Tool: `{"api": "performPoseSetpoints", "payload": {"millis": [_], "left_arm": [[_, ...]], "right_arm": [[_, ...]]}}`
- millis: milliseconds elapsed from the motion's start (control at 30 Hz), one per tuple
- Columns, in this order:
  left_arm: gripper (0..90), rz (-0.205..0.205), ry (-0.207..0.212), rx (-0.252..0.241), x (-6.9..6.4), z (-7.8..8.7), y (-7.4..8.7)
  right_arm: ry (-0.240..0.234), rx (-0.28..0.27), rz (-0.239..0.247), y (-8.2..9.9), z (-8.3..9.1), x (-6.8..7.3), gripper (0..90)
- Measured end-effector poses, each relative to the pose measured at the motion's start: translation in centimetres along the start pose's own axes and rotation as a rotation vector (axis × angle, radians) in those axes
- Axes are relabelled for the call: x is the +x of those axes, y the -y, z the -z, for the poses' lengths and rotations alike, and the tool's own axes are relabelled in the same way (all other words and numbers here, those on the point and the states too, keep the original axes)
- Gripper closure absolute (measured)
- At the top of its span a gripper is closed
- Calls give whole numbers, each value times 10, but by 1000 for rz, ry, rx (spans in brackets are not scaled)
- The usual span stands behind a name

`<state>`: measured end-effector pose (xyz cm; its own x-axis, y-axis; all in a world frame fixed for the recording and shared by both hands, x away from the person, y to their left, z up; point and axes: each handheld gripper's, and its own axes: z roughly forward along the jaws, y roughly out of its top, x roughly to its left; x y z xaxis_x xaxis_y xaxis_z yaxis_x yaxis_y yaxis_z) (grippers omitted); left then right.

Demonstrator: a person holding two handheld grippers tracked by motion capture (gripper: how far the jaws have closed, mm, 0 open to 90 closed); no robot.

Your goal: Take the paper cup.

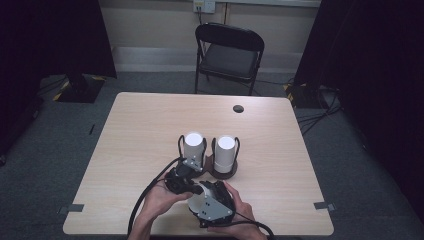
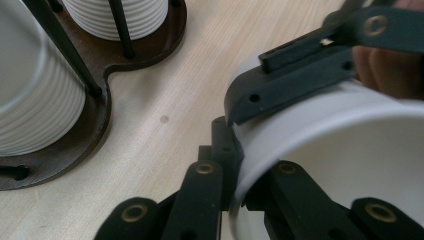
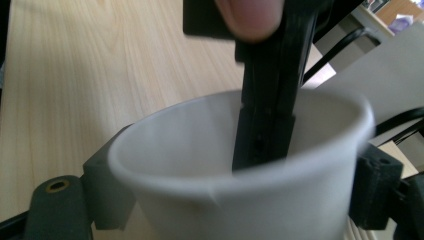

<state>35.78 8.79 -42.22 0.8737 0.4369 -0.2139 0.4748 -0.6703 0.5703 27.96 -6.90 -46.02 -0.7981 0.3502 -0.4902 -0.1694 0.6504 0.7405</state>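
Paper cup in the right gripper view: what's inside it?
One black jaw of the left hand-held gripper reaches down inside the paper cup, against its far wall. The cup's bottom is hidden by its near rim.

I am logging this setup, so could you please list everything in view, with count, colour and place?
Paper cup: one, white, between both grippers near the table's front edge.
Cup stacks: two, white, upright side by side at mid-table.
Stand: one, dark brown with black rods, under the stacks.
Table: one, light wood.
Folding chair: one, black, beyond the table.
Wall socket: one, white, on the far wall.
Left gripper: one, black, pinching the cup's rim.
Right gripper: one, black with grey plate, jaws either side of the cup's wall.
Hands: two, at the front edge.
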Motion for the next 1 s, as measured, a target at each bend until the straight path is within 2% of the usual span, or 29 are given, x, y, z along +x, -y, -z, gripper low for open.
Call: {"api": "performPoseSetpoints", "payload": {"millis": [133,233,400,633,700,900,1000], "left_arm": [[880,14,-9,-6,1,-2,0],[877,21,1,-6,2,-3,0],[874,14,-3,-3,2,-3,1],[870,45,-4,-50,3,1,3],[868,41,0,-59,3,2,3],[857,55,1,-95,4,4,5],[850,48,0,-106,3,6,6]], "right_arm": [[5,-8,-14,-1,0,-1,191],[20,-20,-18,-1,1,0,203],[14,-22,-26,0,2,-1,217],[17,-29,-56,0,3,-2,230],[20,-33,-78,0,4,-5,231],[29,-34,-96,1,5,-7,234],[31,-39,-110,2,6,-9,234]]}}
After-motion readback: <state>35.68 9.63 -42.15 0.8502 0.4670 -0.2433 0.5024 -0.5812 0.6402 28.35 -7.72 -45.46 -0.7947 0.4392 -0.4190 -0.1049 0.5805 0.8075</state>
